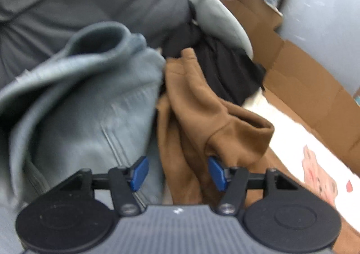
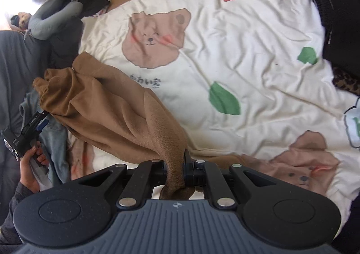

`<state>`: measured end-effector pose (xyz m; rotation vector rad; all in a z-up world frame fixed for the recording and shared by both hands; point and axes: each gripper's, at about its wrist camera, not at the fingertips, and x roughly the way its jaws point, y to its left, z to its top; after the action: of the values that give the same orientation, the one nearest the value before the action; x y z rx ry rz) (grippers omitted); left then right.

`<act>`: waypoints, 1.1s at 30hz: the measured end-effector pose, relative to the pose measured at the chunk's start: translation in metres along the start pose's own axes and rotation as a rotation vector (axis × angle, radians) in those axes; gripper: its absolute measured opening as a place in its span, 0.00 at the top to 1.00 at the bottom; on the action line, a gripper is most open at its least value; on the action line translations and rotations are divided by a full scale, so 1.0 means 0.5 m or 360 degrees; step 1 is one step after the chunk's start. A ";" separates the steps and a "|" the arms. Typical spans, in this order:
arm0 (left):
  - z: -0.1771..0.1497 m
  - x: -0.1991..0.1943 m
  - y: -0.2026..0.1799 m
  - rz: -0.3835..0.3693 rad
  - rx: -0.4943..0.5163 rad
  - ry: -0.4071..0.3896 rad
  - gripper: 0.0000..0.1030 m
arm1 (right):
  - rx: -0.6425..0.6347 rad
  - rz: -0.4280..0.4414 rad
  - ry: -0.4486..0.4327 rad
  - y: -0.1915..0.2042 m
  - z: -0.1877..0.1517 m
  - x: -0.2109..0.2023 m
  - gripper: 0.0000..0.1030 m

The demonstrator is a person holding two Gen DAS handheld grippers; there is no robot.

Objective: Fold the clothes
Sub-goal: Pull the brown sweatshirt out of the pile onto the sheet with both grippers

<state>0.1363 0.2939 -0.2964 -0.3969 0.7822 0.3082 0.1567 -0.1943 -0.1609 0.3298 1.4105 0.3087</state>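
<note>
The right gripper [image 2: 183,173] is clamped on a bunched fold of the brown garment [image 2: 108,107], its jaws nearly together with the cloth pinched between them and a tuft sticking out below; from there the garment trails up and to the left across the bedspread [image 2: 247,51], ending in a crumpled heap near the spread's left edge. The left gripper [image 1: 177,173] stands about half wide, its blue pads [image 1: 139,173] apart and gripping nothing, though the right pad lies against or just beside a fold of the same brown cloth; the frame is blurred. In the right wrist view this gripper shows small at the left edge, held in a hand [image 2: 29,164] above a sleeve.

Left of the brown garment in the left wrist view lies a grey-blue garment [image 1: 90,105] with a ribbed hem; behind both are dark cloth [image 1: 220,69] and a grey pillow [image 1: 216,19]; flattened cardboard [image 1: 303,82] runs along the far side. The bedspread is cream, printed with bear faces [image 2: 155,37] and green and red patches; a black garment [image 2: 337,17] lies at its right edge.
</note>
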 end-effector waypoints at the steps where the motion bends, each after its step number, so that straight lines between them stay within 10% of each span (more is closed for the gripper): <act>1: -0.011 0.003 -0.007 -0.0009 0.0013 0.0020 0.40 | -0.0009 -0.0009 0.0003 -0.002 0.000 -0.003 0.95; 12: -0.107 0.074 -0.019 -0.0155 -0.0158 0.0310 0.45 | 0.0004 -0.0109 0.0010 -0.045 0.013 -0.032 0.95; 17: -0.126 0.088 -0.024 -0.0264 -0.0265 0.0369 0.86 | -0.0052 -0.0145 0.0068 -0.056 0.013 -0.048 0.95; 33: -0.086 -0.230 -0.074 -0.0577 -0.0065 0.0183 0.90 | -0.0033 -0.0211 0.0031 -0.101 -0.029 -0.151 0.94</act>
<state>0.0478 0.2278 -0.2314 -0.5887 0.8004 -0.0382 0.1330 -0.2699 -0.1148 0.2155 1.4399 0.2181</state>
